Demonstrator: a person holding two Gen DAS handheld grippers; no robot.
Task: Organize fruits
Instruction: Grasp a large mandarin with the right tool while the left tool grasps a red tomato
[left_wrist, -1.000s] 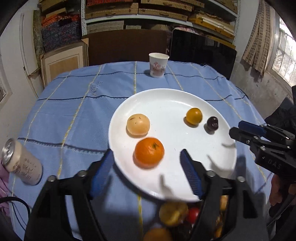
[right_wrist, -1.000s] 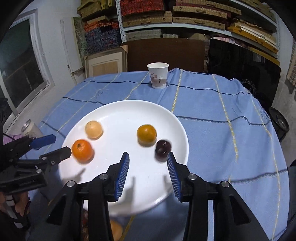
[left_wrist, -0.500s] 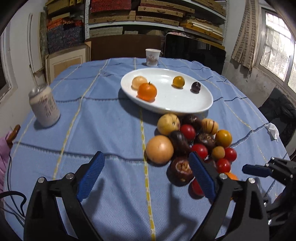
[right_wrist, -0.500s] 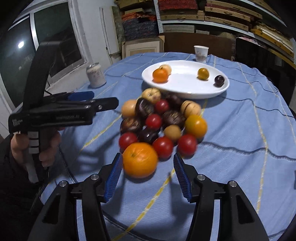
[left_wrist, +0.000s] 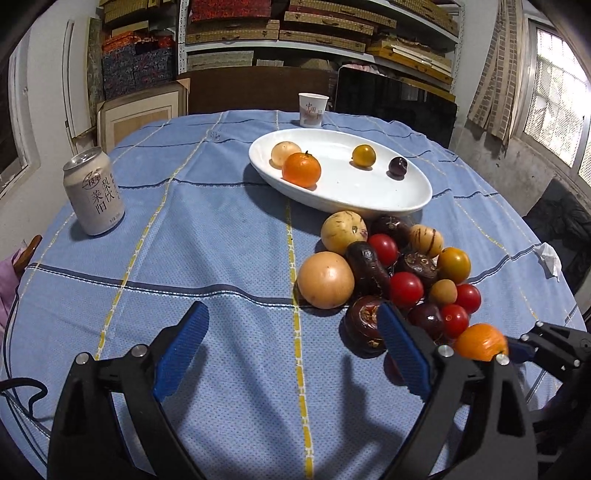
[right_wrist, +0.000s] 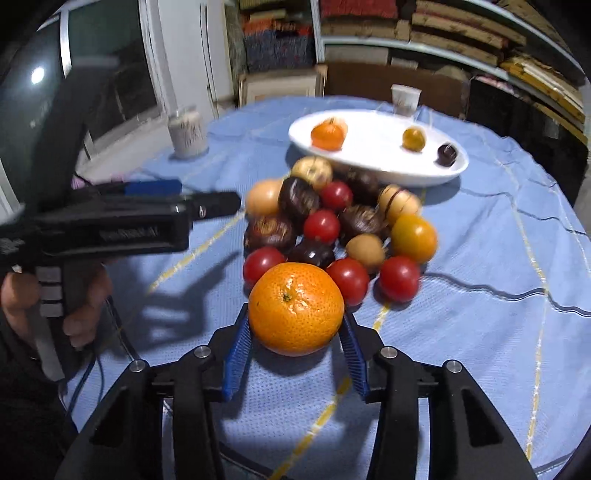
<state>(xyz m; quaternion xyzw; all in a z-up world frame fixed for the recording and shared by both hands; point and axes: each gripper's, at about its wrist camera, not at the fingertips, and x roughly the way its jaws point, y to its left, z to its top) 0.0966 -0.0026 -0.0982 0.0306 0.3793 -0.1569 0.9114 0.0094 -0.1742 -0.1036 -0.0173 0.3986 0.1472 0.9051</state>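
Note:
A white plate (left_wrist: 406, 201) (right_wrist: 373, 170) holds a mandarin (left_wrist: 301, 169), a pale round fruit (left_wrist: 284, 152), a yellow fruit (left_wrist: 364, 156) and a dark plum (left_wrist: 398, 166). In front of it lies a pile of fruits (left_wrist: 388, 266) (right_wrist: 332, 221): red tomatoes, dark passion fruits, yellow and tan ones. My right gripper (right_wrist: 295, 314) is closing, and its blue pads touch both sides of a large orange (right_wrist: 295, 308) (left_wrist: 480, 346) at the pile's near edge. My left gripper (left_wrist: 291, 314) (right_wrist: 207, 194) hangs open over bare cloth left of the pile, holding nothing.
A drink can (left_wrist: 94, 195) stands on the blue tablecloth at the left. A paper cup (left_wrist: 313, 109) sits behind the plate. A crumpled tissue (left_wrist: 548, 254) lies at the table's right edge. Shelves, boxes and a dark screen stand beyond the table.
Both grippers pulled back from over the plate to the near side of the fruit pile. The right jaws widened, then closed around the large orange. The left jaws opened wider.

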